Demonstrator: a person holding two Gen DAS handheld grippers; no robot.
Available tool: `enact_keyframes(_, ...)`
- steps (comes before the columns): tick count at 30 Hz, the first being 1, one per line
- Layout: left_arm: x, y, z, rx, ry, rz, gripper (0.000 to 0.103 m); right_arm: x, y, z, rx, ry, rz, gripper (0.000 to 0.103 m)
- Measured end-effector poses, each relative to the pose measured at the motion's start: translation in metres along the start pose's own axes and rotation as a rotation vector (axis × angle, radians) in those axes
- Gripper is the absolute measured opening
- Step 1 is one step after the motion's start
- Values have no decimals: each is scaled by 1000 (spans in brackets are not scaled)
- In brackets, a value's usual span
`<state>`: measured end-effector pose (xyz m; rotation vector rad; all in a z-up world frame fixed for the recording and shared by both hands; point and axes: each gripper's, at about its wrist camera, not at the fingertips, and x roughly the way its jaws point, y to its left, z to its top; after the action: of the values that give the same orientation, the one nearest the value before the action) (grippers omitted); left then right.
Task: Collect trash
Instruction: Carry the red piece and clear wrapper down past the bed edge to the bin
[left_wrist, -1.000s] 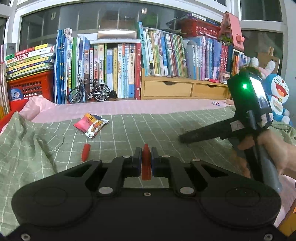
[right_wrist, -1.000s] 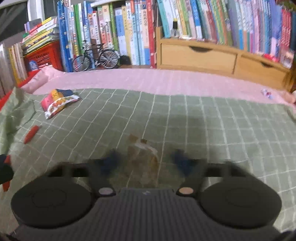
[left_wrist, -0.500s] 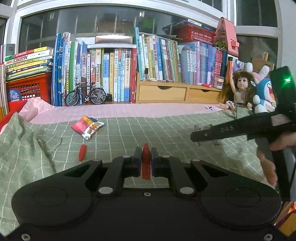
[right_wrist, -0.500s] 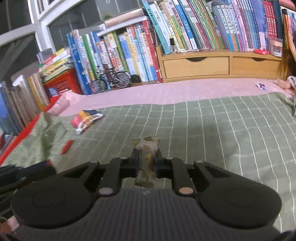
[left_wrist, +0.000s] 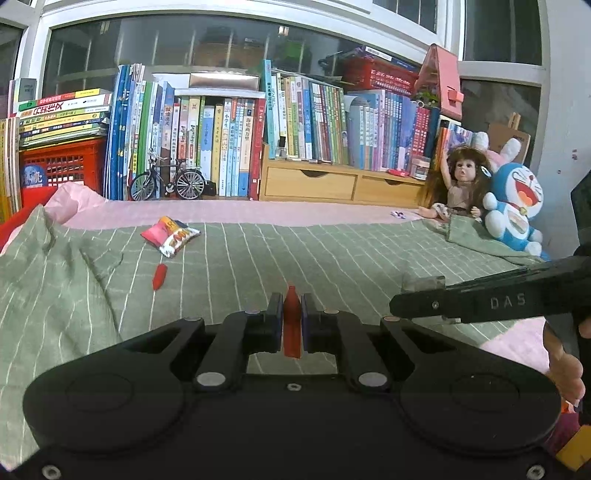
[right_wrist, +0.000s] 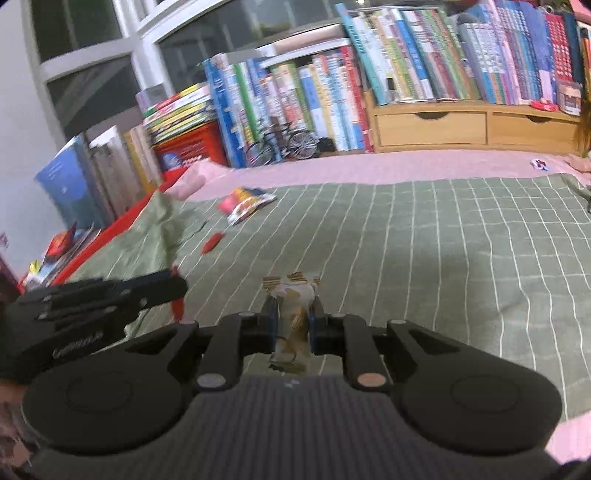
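My left gripper (left_wrist: 291, 314) is shut on a small red wrapper (left_wrist: 291, 325), held upright above the green checked blanket (left_wrist: 332, 258). My right gripper (right_wrist: 293, 317) is shut on a crumpled brown-and-white wrapper (right_wrist: 293, 314). In the left wrist view the right gripper (left_wrist: 413, 306) reaches in from the right, with that wrapper's pale edge showing above its tip. On the blanket at the far left lie a pink and white snack bag (left_wrist: 170, 236) (right_wrist: 245, 205) and a small red scrap (left_wrist: 159, 276) (right_wrist: 211, 243). In the right wrist view the left gripper (right_wrist: 173, 290) shows at the left edge.
Books (left_wrist: 229, 147), a red crate (left_wrist: 59, 166), a model bicycle (left_wrist: 166, 182) and a wooden drawer unit (left_wrist: 340, 182) line the back. A doll (left_wrist: 458, 184) and a blue plush toy (left_wrist: 513, 206) sit at the right. A tiny candy wrapper (left_wrist: 397, 214) lies on the pink sheet.
Both grippers have drawn back and risen a little with their wrappers. The right gripper has swung right and out toward the frame edge in the left wrist view.
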<state>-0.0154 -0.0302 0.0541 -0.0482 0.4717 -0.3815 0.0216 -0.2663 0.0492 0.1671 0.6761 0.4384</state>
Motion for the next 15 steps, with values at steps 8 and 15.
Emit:
enact_keyframes(8,-34,-9,-26,-5,24,-51,9,-24,14,-30,-6,37,31,20)
enact_keyframes(15,-65,-19,-48,22,57,-103,9,-47,32,-54,-61,63,65,20)
